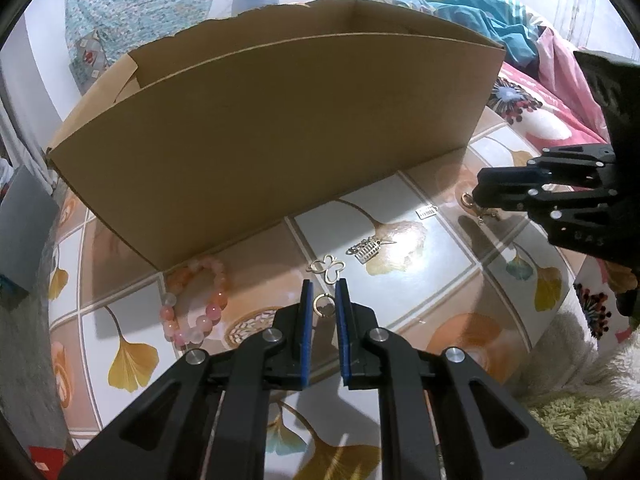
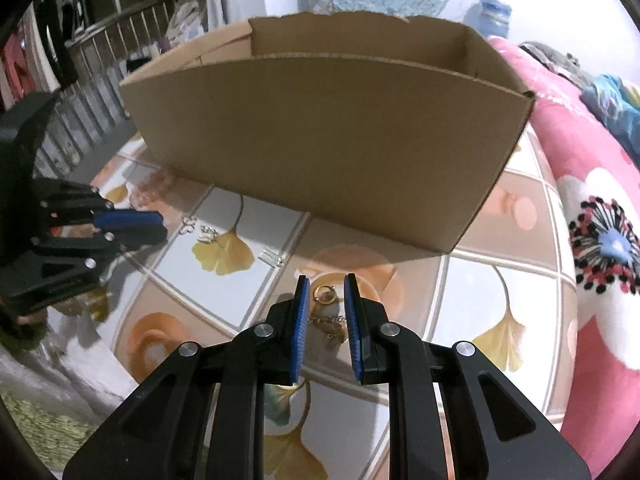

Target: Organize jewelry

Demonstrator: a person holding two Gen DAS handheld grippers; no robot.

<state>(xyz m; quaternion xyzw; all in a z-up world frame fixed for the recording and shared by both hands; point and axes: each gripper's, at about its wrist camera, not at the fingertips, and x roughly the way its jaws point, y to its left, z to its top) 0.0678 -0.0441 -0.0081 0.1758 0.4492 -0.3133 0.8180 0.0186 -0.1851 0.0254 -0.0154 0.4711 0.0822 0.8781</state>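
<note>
An open cardboard box (image 1: 280,136) stands on the leaf-patterned table; it also shows in the right wrist view (image 2: 332,144). My left gripper (image 1: 324,286) is open, its fingers on either side of a small ring (image 1: 323,305) on the table. A butterfly pendant (image 1: 329,267), a silver charm (image 1: 366,250), a small tag (image 1: 426,211) and a pink bead bracelet (image 1: 198,304) lie nearby. My right gripper (image 2: 326,280) is open around a gold ring clasp (image 2: 325,294) with a chain (image 2: 328,322). The right gripper shows at the right of the left wrist view (image 1: 480,196).
The left gripper (image 2: 132,226) shows at the left of the right wrist view, near silver pieces (image 2: 208,234) and a tag (image 2: 270,258). A pink flowered blanket (image 2: 592,216) lies right of the table. A green rug (image 1: 580,428) lies below. A metal rack (image 2: 92,60) stands at the far left.
</note>
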